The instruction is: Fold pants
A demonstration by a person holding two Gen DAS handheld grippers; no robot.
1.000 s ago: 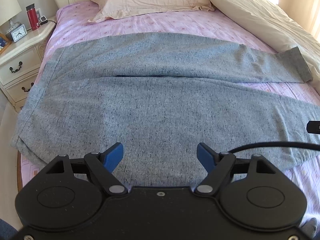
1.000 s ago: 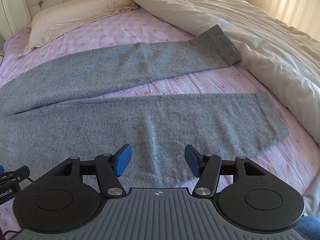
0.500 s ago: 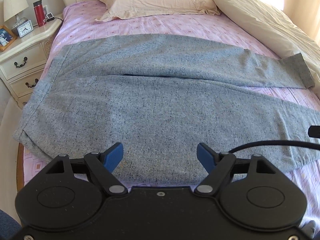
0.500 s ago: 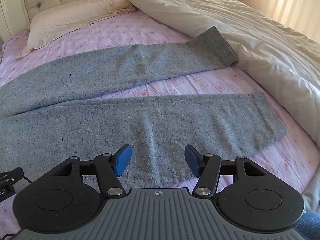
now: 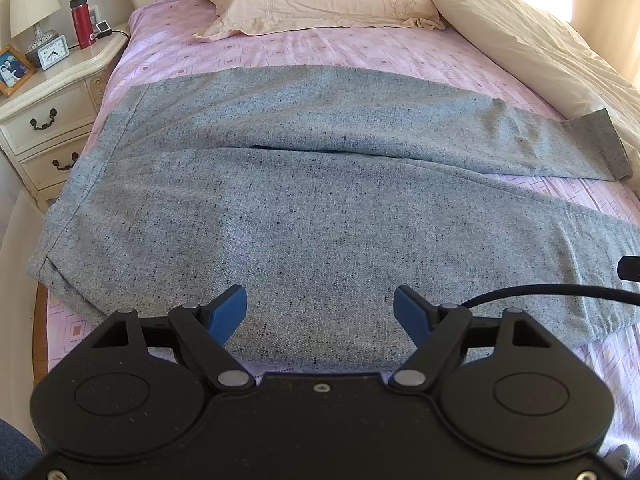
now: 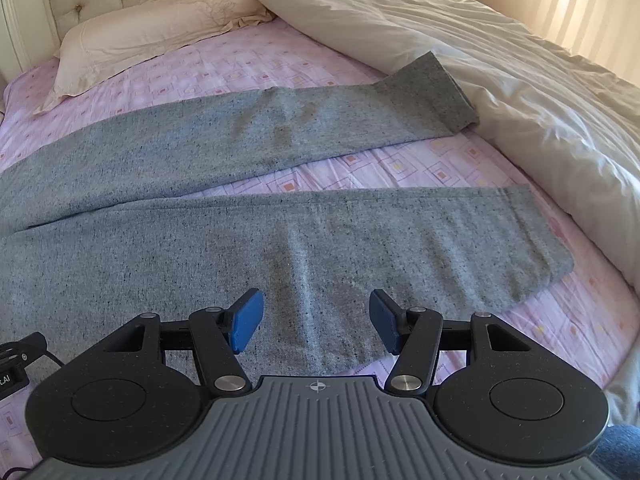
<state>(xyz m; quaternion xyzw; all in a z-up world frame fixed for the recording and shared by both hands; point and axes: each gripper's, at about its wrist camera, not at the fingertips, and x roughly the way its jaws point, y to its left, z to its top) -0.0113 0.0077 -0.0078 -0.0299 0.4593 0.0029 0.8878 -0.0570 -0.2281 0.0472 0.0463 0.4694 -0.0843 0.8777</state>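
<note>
Grey speckled pants (image 5: 304, 208) lie flat across the pink bed, waist at the left, both legs spread apart toward the right. In the right wrist view the pants (image 6: 248, 248) show the near leg ending at a cuff (image 6: 544, 240) and the far leg's cuff (image 6: 444, 92) resting against the duvet. My left gripper (image 5: 320, 312) is open and empty above the near edge of the seat area. My right gripper (image 6: 316, 320) is open and empty above the near leg's lower edge.
A cream duvet (image 6: 500, 72) is piled along the right side of the bed. A pillow (image 5: 320, 4) lies at the headboard. A nightstand (image 5: 52, 96) with a lamp, clock, photo frame and red bottle stands left of the bed. A black cable (image 5: 560, 292) crosses at right.
Both grippers have pulled back and risen slightly, so more of the bed and the nightstand shows. The pants have not moved. Both grippers stay open.
</note>
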